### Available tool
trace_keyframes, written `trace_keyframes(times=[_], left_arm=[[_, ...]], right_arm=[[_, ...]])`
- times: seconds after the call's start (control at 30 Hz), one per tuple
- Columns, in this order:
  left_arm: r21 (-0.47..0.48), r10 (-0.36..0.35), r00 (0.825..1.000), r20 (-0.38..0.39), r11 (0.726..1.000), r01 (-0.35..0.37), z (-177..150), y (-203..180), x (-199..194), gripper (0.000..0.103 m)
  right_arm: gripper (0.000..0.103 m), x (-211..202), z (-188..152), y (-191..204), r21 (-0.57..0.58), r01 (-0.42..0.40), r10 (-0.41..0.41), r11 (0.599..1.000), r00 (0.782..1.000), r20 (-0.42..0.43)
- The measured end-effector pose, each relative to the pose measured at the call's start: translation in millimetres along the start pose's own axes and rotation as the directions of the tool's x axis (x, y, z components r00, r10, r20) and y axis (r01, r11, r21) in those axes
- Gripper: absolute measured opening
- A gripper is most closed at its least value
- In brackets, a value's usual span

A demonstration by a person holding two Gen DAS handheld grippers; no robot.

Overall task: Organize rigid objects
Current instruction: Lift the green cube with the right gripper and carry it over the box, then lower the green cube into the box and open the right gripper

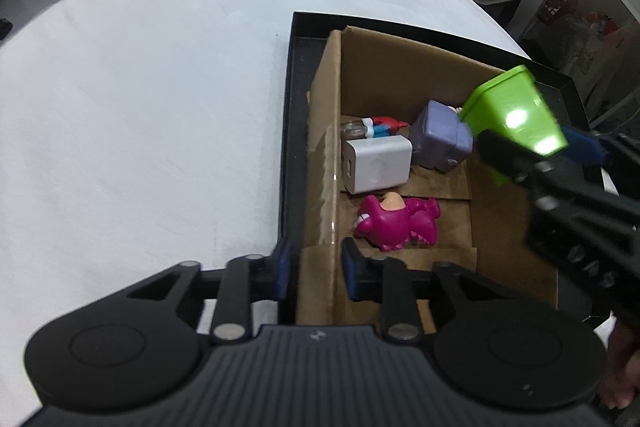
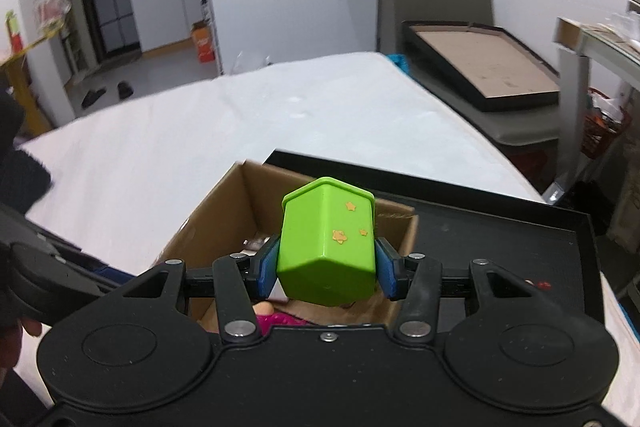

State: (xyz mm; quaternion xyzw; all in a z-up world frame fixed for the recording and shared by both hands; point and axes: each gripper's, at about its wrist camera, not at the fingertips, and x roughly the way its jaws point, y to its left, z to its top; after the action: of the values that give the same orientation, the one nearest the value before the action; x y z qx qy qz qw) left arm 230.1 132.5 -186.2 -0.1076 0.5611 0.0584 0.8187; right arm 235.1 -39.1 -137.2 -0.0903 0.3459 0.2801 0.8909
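A cardboard box (image 1: 400, 67) stands in a black tray (image 1: 296, 99) on the white table. Inside lie a magenta toy figure (image 1: 396, 223), a white charger block (image 1: 378, 165), a purple block toy (image 1: 438, 135) and a small red-blue figure (image 1: 380, 126). My left gripper (image 1: 316, 267) is shut on the box's near-left wall (image 1: 320, 283). My right gripper (image 2: 326, 267) is shut on a green cup with yellow stars (image 2: 328, 243), held tilted above the box (image 2: 224, 211); the cup also shows in the left wrist view (image 1: 516, 107).
The white table (image 1: 140, 107) stretches left and far of the tray. A second black tray with a cardboard base (image 2: 480, 67) leans at the back right. A grey shelf unit (image 2: 592, 39) and a red basket (image 2: 604, 127) stand to the right.
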Motion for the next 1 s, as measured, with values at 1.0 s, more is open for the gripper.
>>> trace_keyframes(times=[1.0], left_arm=[[0.03,0.039,0.999,-0.019,0.999,-0.039,5.9,-12.5,-7.4,0.02]], right_arm=[[0.058,9.4,-12.1,17.1,-0.128,0.072,-0.082,0.989,0.994,-0.073]])
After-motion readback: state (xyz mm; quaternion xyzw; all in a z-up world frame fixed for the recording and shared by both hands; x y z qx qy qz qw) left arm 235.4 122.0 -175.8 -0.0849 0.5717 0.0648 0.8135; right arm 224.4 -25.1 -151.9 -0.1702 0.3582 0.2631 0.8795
